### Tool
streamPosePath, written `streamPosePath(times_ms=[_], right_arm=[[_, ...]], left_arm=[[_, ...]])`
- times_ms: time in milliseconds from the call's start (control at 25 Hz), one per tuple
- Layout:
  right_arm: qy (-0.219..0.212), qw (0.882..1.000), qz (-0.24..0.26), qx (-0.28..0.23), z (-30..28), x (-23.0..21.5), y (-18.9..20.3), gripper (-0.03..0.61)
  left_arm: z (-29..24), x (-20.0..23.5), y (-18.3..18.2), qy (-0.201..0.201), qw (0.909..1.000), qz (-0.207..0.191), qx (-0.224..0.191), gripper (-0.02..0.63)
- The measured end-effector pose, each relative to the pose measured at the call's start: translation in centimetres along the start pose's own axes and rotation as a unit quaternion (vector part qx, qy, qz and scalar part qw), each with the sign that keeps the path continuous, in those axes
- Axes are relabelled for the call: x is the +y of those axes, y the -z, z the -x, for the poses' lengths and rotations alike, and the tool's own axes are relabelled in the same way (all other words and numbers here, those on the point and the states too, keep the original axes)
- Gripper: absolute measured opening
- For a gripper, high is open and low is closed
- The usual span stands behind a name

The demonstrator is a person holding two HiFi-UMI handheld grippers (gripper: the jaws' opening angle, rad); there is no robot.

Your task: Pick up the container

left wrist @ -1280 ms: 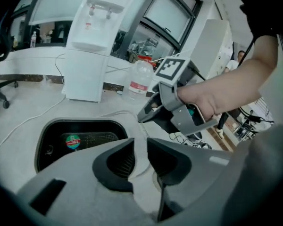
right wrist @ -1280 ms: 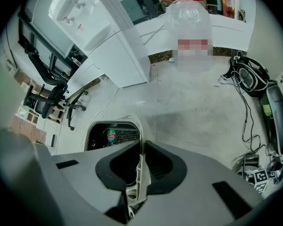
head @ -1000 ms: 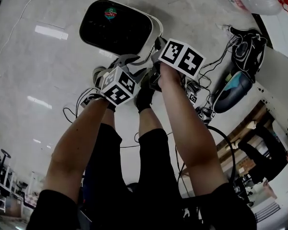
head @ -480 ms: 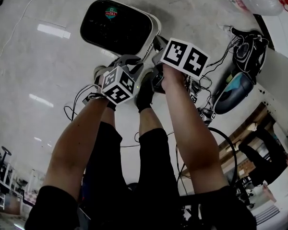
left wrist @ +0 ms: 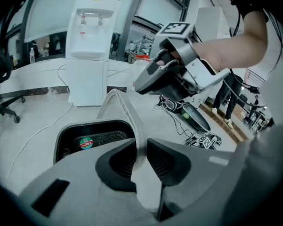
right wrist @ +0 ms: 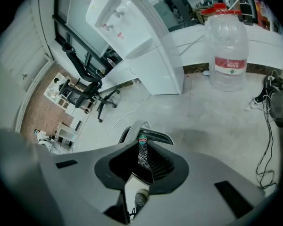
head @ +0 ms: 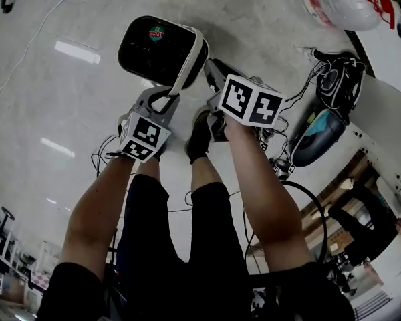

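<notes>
Container (head: 157, 49) has tilted, left tongs (head: 163, 97) and right tongs (head: 211, 67) pinching its rim (left wrist: 126, 111).

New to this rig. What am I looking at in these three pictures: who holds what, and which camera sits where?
No robot here: a person holds a two-jaw gripper in each hand. The head view looks down from their head, past arms and legs, to the floor. The other two cameras ride on the grippers and look along the jaws. The left gripper and the right gripper are each shut on the rim of the white container, which is black inside. A large water bottle and cables are on the floor nearby.
</notes>
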State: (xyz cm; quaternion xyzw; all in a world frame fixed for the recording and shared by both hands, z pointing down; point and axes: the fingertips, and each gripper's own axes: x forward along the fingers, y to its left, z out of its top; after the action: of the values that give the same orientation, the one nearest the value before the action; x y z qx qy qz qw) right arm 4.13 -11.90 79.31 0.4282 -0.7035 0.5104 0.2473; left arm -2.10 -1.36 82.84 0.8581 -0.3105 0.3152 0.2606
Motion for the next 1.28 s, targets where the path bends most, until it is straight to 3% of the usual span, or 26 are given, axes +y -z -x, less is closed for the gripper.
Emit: streamPosePath(times_ms=[280, 440, 680, 920, 1280], right_arm=[[-0.013, 1.0, 0.017, -0.021, 0.9, 0.2, -0.3, 0.035], [-0.018, 0.999, 0.016, -0.022, 0.8, 0.1, 0.1, 0.035], [-0.022, 0.999, 0.012, -0.022, 0.8, 0.2, 0.5, 0.035], [-0.035, 0.999, 0.028, -0.031, 1.4, 1.5, 0.1, 0.035], [-0.046, 0.997, 0.035, -0.056, 4.5, 1.9, -0.9, 0.035]], left_arm=[[1.9, 2.5, -2.0, -0.074, 0.9961, 0.035, -0.033, 0.083], [2.9, 4.3, -2.4, -0.125, 0.9881, 0.069, -0.056, 0.091], [4.4, 6.4, -1.6, -0.181, 0.9776, 0.097, -0.047, 0.092], [5.0, 7.1, -1.9, -0.183, 0.9752, 0.107, -0.063, 0.089], [7.2, 8.4, -6.3, -0.189, 0.9751, 0.078, -0.087, 0.084]])
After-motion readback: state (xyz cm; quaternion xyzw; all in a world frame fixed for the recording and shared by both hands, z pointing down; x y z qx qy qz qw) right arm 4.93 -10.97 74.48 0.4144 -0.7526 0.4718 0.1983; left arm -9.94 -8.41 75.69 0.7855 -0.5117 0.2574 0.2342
